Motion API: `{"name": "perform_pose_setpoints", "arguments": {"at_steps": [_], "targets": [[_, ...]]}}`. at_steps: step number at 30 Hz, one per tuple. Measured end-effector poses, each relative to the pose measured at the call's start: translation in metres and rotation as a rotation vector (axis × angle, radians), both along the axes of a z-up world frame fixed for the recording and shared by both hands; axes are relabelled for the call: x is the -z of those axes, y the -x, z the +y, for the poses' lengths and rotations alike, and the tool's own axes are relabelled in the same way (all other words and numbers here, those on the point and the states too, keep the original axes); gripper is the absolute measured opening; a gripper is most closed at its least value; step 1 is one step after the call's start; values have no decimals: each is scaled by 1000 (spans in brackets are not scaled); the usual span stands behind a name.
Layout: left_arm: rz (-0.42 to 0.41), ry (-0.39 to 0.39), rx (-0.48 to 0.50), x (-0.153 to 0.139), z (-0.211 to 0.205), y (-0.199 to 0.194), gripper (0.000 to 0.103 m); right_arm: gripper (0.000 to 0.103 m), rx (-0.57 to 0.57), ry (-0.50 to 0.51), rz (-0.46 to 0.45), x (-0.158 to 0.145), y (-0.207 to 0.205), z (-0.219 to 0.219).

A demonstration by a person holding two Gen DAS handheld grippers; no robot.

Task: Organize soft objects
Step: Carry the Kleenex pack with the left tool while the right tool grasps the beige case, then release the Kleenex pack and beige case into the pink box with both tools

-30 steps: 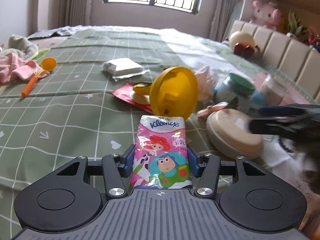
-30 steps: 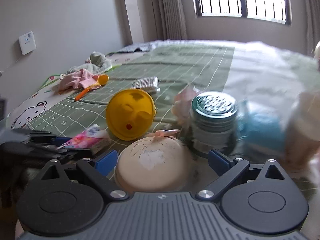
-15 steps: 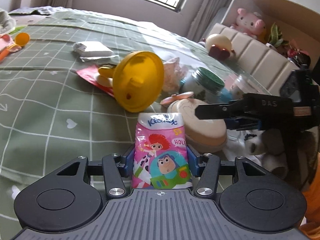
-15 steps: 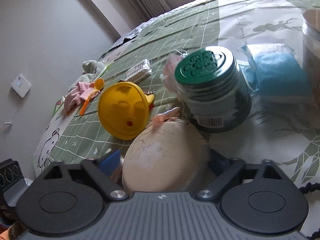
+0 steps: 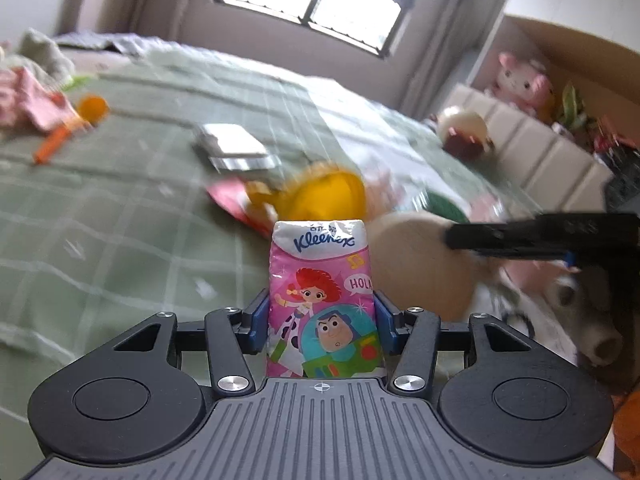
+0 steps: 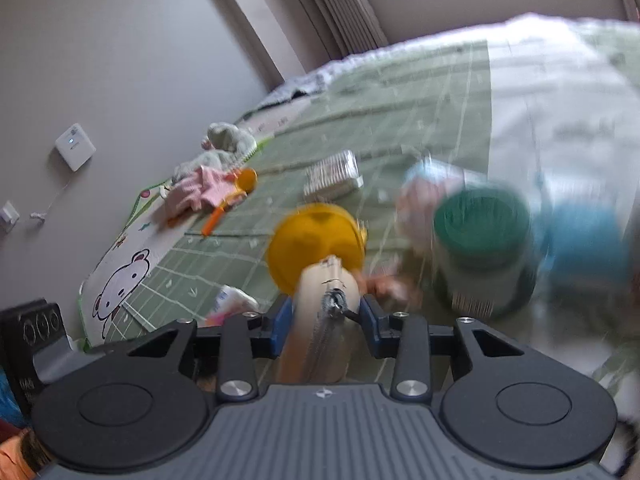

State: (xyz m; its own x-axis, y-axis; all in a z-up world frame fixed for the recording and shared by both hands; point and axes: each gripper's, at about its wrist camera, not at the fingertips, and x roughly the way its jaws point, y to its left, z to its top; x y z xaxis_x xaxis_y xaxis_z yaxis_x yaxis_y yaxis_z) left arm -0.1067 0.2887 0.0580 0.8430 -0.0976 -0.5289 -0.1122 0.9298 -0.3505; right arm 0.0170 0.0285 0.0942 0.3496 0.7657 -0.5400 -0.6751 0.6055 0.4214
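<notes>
A glossy pink tissue pack [image 5: 323,296] printed with cartoon figures stood upright between the left gripper's [image 5: 322,322] blue fingers [image 5: 259,320], pinched at both sides. The right gripper [image 6: 325,322] was closing on a smooth beige pouch [image 6: 322,316] with a zip along its edge; the left view showed its round flat face [image 5: 420,264]. Beyond the fingers lay a yellow plastic funnel [image 6: 316,244], a green-lidded jar [image 6: 482,236] and the green checked bed [image 5: 120,208].

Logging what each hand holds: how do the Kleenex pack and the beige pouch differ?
The Kleenex pack is pink, printed with cartoon figures; the beige pouch is plain with a zipper. The pack stands flat-faced in the left gripper; the pouch sits edge-on between the closing right gripper. Both look soft.
</notes>
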Motion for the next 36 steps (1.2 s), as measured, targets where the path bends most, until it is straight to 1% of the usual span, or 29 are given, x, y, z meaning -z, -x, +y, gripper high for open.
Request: {"name": "perform_pose_setpoints", "arguments": {"at_steps": [5,9,13,15,18,19,20,22,24,25,26,27,28,29,30,31,32,33,35,36], "targets": [[-58,-28,-101,-34,9,-10,57,36,-16,-37,-56,-40,-8,-20],[-93,-55,-107,-63,-2,-31,57,36,24,-64,-106,-79,-25,-48],[-151,-101,-54,-98,-32,-64,57,36,122,-93,-204,-125,-42,-101],[-185,-117,-3,-115,-59,-90,57,36,195,-87,-264,-146,-51,-137],[-227,-90,99,-136,-107,-135,57,36,313,-71,-312,-161,-71,-194],[-232,-72,138,-140,-125,-153,57,36,348,-71,-301,-160,-80,-212],[-233,-49,185,-144,-147,-174,57,36,380,-76,-270,-155,-91,-230],[-227,-2,260,-149,-185,-208,57,36,435,-83,-199,-135,-115,-264],[-209,100,365,-143,-226,-249,58,40,476,-44,-186,-104,-133,-292],[-177,156,413,-136,-244,-268,60,47,526,5,-193,-88,-136,-302],[-97,212,458,-121,-265,-294,60,50,581,59,-208,-71,-138,-314],[-10,226,469,-105,-283,-312,60,50,609,93,-221,-59,-136,-324],[68,202,464,-90,-302,-326,58,50,627,114,-224,-49,-134,-332],[127,127,451,-73,-324,-338,56,50,641,122,-219,-39,-129,-341],[150,53,440,-61,-340,-344,56,52,651,114,-209,-29,-123,-351],[157,-3,432,-53,-352,-347,56,54,654,100,-198,-21,-116,-359],[151,-33,428,-46,-362,-350,56,58,656,88,-191,-14,-109,-364],[141,-29,429,-43,-366,-351,56,61,657,82,-185,-8,-102,-366],[112,4,425,-43,-363,-344,56,61,651,88,-180,4,-88,-365],[95,7,421,-47,-361,-337,56,61,643,95,-182,10,-82,-362]]}}
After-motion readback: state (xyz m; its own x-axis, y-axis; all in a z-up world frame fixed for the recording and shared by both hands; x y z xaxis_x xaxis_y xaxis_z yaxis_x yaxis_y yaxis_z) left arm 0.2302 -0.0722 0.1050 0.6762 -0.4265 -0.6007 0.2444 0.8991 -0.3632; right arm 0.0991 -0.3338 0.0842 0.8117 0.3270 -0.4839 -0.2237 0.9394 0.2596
